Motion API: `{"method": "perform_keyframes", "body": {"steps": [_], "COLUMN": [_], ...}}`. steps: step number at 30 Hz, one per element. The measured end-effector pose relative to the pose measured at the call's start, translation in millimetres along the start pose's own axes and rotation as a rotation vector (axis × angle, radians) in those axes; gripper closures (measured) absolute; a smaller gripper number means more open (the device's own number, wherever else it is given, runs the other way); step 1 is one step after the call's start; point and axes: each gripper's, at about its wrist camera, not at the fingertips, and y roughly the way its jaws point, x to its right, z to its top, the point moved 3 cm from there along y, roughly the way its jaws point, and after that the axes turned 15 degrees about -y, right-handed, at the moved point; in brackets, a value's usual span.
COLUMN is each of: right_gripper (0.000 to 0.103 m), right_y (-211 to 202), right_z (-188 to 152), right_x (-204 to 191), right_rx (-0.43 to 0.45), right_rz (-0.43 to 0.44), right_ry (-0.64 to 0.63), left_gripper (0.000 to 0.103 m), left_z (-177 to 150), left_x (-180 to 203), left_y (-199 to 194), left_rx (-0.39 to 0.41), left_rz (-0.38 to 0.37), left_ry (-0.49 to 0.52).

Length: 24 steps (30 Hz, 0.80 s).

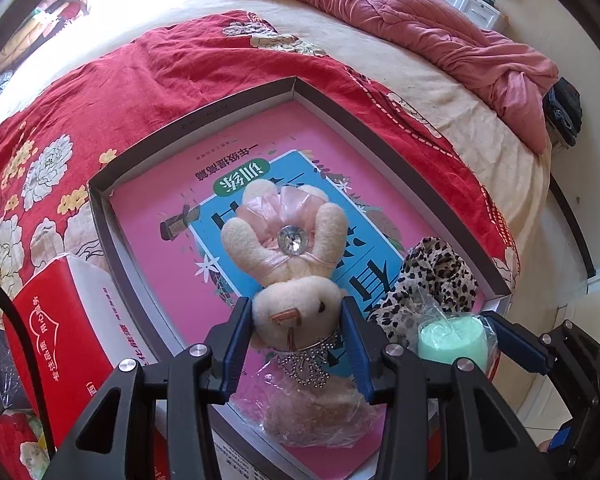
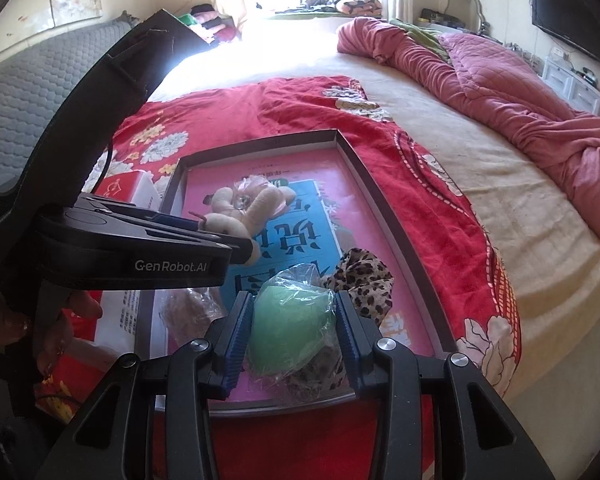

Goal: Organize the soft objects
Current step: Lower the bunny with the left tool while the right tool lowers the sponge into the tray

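Two items already sit in the tray [image 1: 100, 200] on the bed: leopard scarf [image 1: 436, 280] and bagged pink thing [image 1: 316, 408]. Left gripper [image 1: 296, 332] squeezes the plush bunny [image 1: 288, 256] above it. Right-wrist view: right gripper [image 2: 294, 340] clamps the bagged green sponge [image 2: 292, 324] at the tray's near edge. Both left to drop, I'd say.

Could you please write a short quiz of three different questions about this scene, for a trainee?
1. True or false: the left tool grips the plush bunny by its head.
2. What does the right tool hold? A) leopard-print cloth B) green sponge wrapped in plastic C) red box
3. Fill in: the shallow grey tray lies on a red floral ____.

Key
1. True.
2. B: the green sponge sits between its fingers; the leopard-print cloth lies in the tray.
3. Blanket.
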Motion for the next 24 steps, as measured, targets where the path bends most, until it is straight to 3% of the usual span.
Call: {"method": "perform_keyframes", "body": {"steps": [7,15,24], "right_gripper": [0.061,0.060,0.056], "right_y": [13.6,20.9,22.0], "right_z": [-6.6,-9.4,-10.3], "right_x": [-4.5,2.6,2.9], "right_rx": [-0.012,-0.028,-0.032], "right_rz": [0.040,-0.049,-0.025], "right_ry": [0.014,0.019,0.007], "left_gripper": [0.058,0.058,0.058], "left_z": [1.6,-0.2,-6.5], "left_x": [-0.9,1.2,7.2], "left_y": [2.7,6.8,9.6], "left_rx": [-0.006,-0.020,-0.050], "left_rz": [-0.003,-0.009,-0.026], "left_ry": [0.001,0.010,0.024]}}
